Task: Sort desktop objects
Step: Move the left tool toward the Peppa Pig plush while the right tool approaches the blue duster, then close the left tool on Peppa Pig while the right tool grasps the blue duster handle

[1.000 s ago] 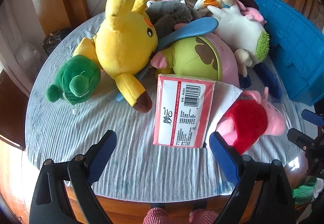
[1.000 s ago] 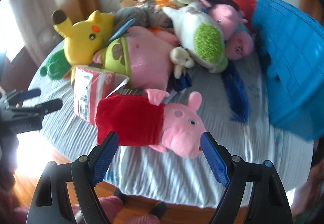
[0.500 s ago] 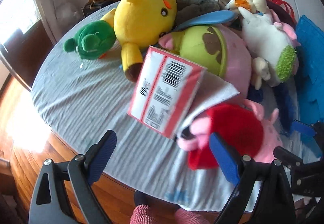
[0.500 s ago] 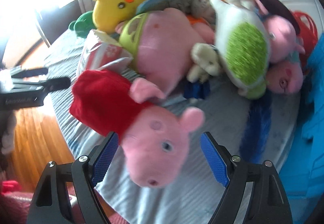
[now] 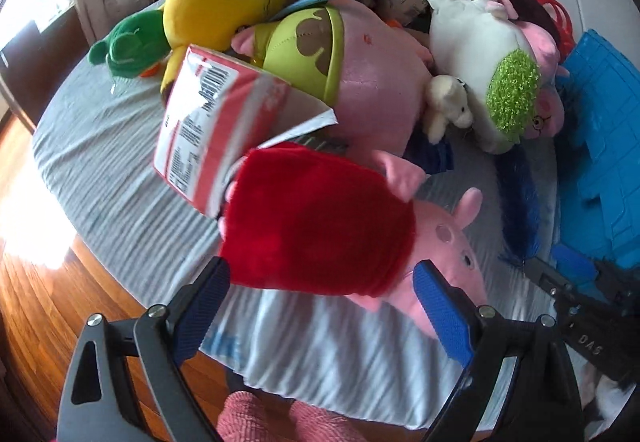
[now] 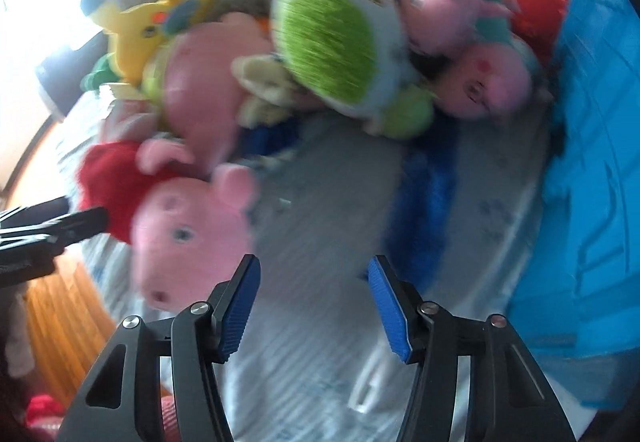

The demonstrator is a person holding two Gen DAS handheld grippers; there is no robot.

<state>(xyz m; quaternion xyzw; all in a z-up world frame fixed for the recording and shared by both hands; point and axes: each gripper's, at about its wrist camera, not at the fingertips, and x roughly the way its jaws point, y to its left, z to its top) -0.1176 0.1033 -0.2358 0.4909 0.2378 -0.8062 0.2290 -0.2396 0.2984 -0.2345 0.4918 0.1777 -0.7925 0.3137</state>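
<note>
The pig (image 5: 320, 230) in red lies near the table's (image 5: 104, 178) front edge, between the spread, empty fingers of the left gripper (image 5: 320, 306). Bare cloth lies to its right, where the right gripper (image 6: 314, 306) hangs parted over nothing. Behind: a packet (image 5: 208, 130), piled plush (image 5: 376, 70). A blue bin (image 5: 608, 146) stands right, contents hidden.
</note>
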